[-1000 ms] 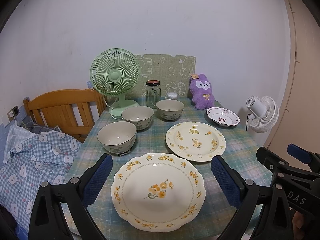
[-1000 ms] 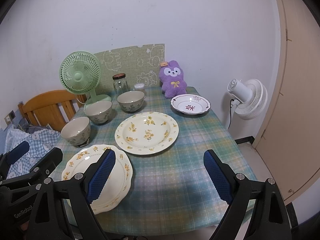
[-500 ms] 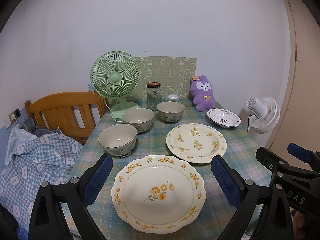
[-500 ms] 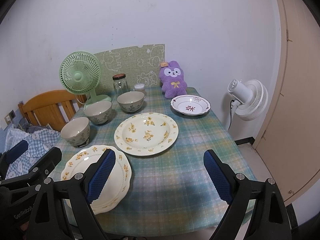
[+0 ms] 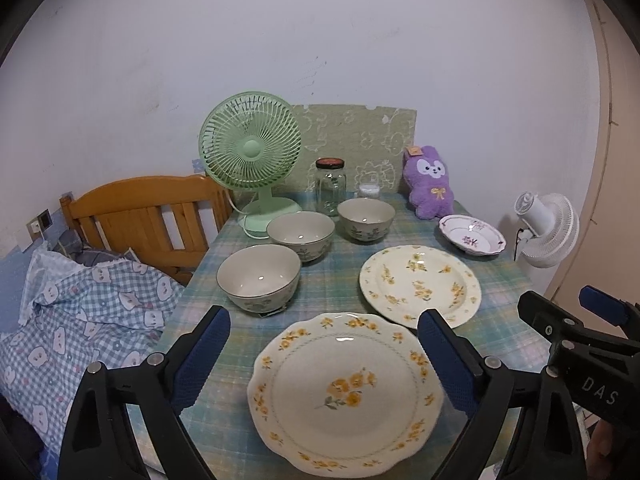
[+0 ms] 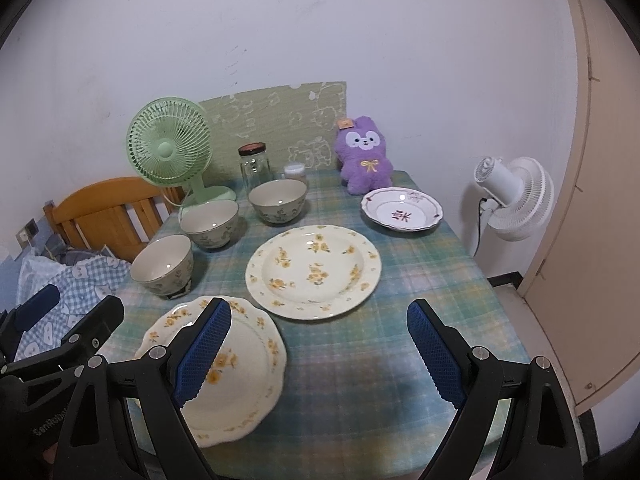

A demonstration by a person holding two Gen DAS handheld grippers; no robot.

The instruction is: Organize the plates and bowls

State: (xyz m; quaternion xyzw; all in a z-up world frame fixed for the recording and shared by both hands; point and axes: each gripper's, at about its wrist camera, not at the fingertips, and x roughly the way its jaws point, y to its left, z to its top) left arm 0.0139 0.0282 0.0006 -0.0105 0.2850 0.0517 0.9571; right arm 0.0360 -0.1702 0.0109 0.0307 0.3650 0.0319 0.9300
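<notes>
1. Since a second ago, left gripper (image 5: 324, 354) has pulled back slightly: scalloped cream plate with yellow flowers (image 5: 346, 404) sits a little lower between its wide-spread blue pads.
2. Right gripper (image 6: 318, 350), fingers wide and empty, hovers over the green plaid tablecloth (image 6: 360, 360); view nearly unchanged.
3. Round cream floral deep plate (image 6: 313, 270) lies mid-table; small white maroon-patterned dish (image 6: 401, 210) far right.
4. Three grey-cream ceramic bowls (image 5: 259, 278) line the left side, unmoved.
</notes>
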